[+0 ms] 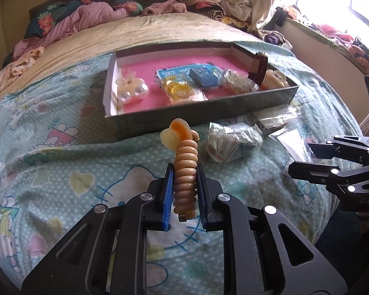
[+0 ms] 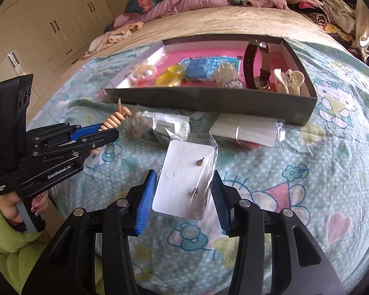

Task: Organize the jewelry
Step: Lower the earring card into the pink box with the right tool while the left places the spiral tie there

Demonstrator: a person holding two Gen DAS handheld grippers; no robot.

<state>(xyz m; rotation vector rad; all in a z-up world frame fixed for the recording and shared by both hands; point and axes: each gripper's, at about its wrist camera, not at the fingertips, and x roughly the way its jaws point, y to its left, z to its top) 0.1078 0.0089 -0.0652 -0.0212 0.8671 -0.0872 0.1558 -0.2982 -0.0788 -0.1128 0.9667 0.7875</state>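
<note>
Left wrist view: your left gripper (image 1: 184, 179) fingers pinch a beige spiral coil hair tie (image 1: 185, 172) above the bed (image 1: 61, 162). Your right gripper (image 2: 184, 196) fingers flank, seemingly touching, a bagged white earring card (image 2: 182, 184) before the pink-lined box (image 2: 209, 100).
</note>
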